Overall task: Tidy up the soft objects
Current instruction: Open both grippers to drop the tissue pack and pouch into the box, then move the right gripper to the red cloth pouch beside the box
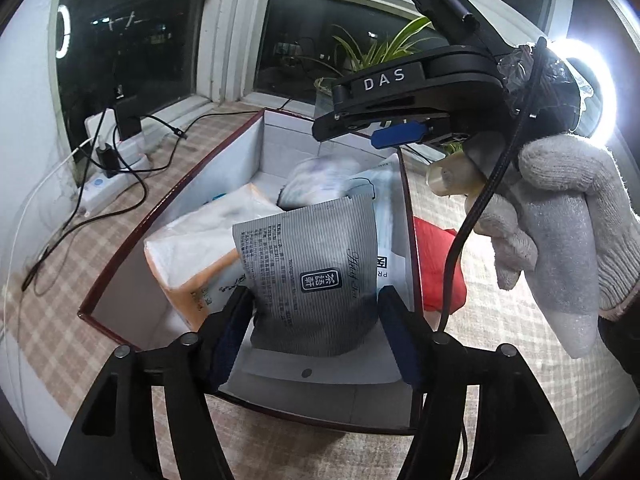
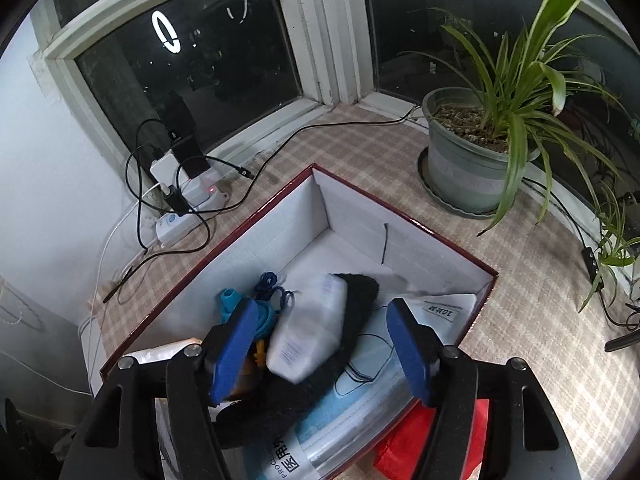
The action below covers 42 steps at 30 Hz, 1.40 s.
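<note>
Both grippers hang over the box [image 2: 440,240], jaws wide – left gripper [image 1: 316,312] straddling the grey pouch [image 1: 312,276] untouched, right gripper [image 2: 320,344] above a blurred white pack [image 2: 308,336] – likely dropping both in

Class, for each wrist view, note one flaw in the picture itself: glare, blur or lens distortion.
Left wrist view: the ring light blows out to white glare, and the white packet in the box is smeared. Right wrist view: the white packet is motion-blurred, and the fisheye bends the window frame.

Ring light [image 1: 592,88] is blazing at right, reflecting in dark window panes [image 2: 192,64]; fisheye edges are bending, white packet [image 2: 308,336] is blurring.
</note>
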Motion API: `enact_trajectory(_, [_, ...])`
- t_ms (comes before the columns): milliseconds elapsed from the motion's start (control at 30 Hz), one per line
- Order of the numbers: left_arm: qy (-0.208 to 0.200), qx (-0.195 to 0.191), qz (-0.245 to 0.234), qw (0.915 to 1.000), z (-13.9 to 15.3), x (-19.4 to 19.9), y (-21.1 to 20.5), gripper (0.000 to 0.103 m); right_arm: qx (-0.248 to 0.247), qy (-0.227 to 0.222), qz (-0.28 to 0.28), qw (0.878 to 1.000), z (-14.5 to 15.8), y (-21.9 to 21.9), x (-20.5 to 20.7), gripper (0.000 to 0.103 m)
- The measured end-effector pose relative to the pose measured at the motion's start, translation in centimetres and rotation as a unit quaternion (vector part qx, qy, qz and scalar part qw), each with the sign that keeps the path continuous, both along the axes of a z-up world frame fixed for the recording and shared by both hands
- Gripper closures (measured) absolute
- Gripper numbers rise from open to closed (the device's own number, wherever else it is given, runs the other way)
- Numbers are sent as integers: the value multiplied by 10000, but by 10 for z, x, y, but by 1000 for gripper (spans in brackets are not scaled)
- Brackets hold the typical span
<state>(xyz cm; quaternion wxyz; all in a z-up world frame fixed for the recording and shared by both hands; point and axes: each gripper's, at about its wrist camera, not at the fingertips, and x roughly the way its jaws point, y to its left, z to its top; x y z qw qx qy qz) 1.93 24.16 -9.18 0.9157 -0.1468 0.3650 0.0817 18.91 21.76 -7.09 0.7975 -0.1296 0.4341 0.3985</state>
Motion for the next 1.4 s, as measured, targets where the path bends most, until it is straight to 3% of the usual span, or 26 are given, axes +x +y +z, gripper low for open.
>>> enact_trajectory(733, [-37, 73, 233, 9997, 3, -22, 14, 34, 306, -58, -316, 9990, 17, -59, -5, 40])
enact_trajectory(1167, [-245, 166, 373, 9989, 20, -49, 12, 34, 497, -155, -760, 9957, 22, -133, -9, 40])
enact_trajectory(1400, [-455, 120, 188, 9987, 36, -49, -10, 34, 558, 48, -1092, 9924, 12, -183, 0, 40])
